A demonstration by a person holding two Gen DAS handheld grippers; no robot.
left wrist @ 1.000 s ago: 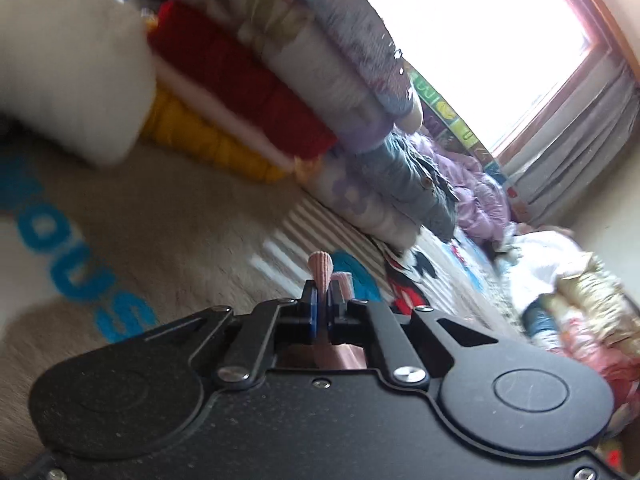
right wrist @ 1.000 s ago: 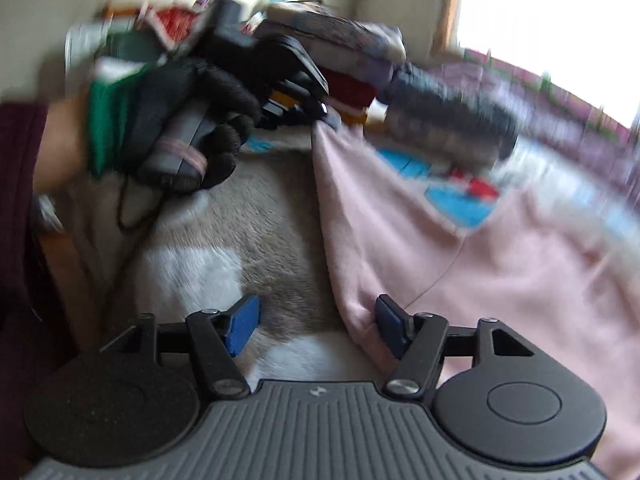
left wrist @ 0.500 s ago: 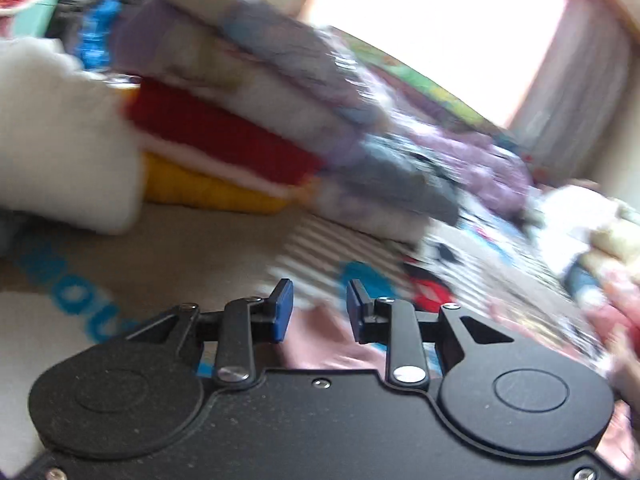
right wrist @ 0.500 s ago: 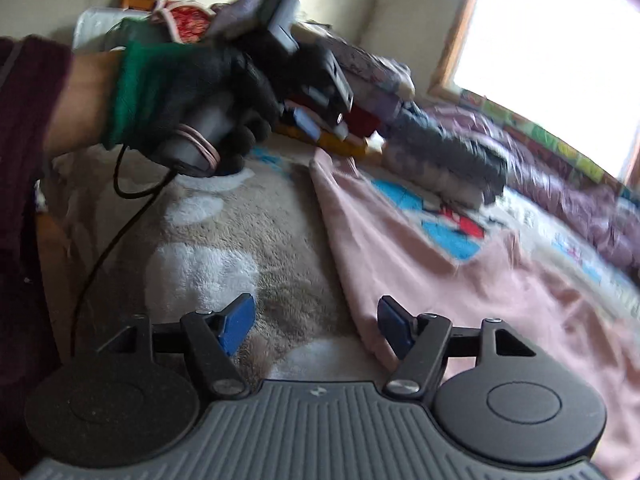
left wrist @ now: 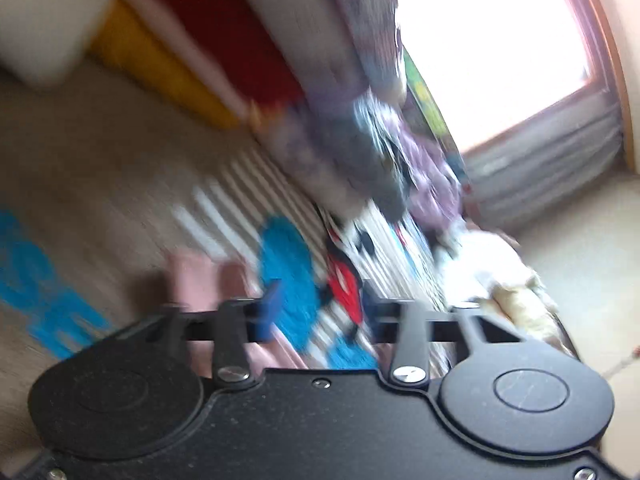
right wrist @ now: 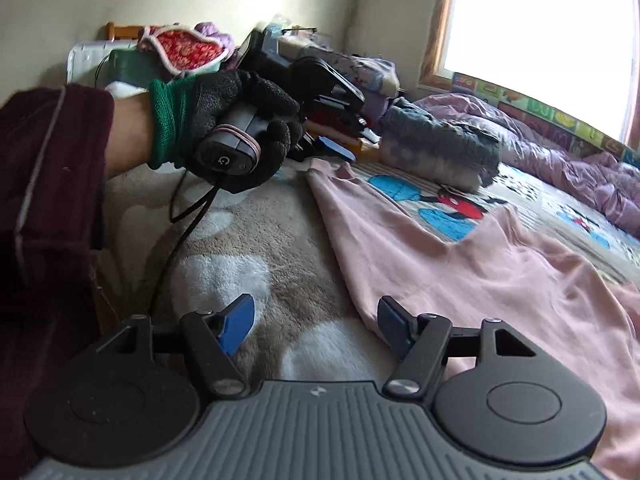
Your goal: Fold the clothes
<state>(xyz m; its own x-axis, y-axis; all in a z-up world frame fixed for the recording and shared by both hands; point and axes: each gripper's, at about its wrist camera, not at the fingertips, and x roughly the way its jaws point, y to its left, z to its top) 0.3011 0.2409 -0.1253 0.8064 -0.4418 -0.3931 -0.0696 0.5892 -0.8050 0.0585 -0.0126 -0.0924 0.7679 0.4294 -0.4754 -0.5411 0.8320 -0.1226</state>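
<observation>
Left wrist view, blurred: left gripper (left wrist: 316,312) is opening, apparently nothing between its jaws; pink cloth (left wrist: 200,276) lies just beyond its left finger.

Right wrist view: right gripper (right wrist: 314,326) gapes wide and empty over the blanket (right wrist: 248,240); cloth spreads right, gloved hand (right wrist: 236,128) far left.

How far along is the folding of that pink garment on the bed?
Barely started. The pink garment lies spread across the blanket, one edge turned over but no neat fold visible. The left gripper is opening with no cloth between its jaws; the right gripper stands open beside the hem. All folding remains.
</observation>
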